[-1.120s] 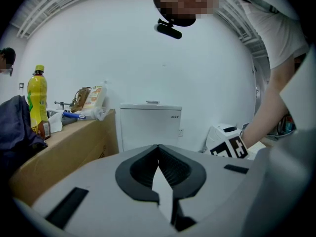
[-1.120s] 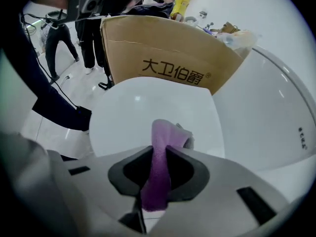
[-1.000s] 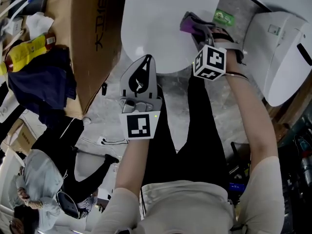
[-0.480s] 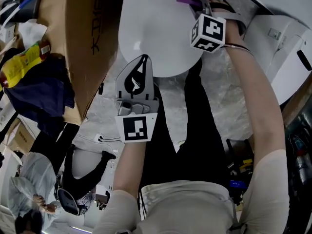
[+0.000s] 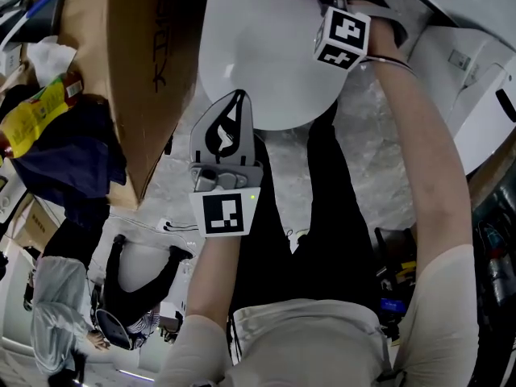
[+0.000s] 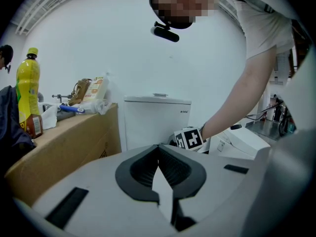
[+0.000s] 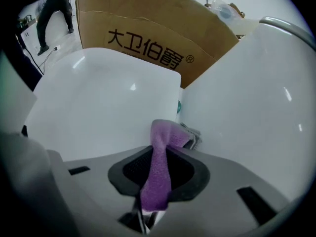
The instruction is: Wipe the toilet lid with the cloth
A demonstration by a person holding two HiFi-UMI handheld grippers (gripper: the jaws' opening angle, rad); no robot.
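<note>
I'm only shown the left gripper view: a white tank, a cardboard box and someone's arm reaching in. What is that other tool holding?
Observer: The right gripper is shut on a purple cloth, pinched between its jaws.
Operator: And where is the cloth?
Observer: Head view puts it over the far end of the white toilet lid.
Operator: Where is my gripper, then?
Observer: The left gripper hangs at the lid's near rim, away from the cloth.
</note>
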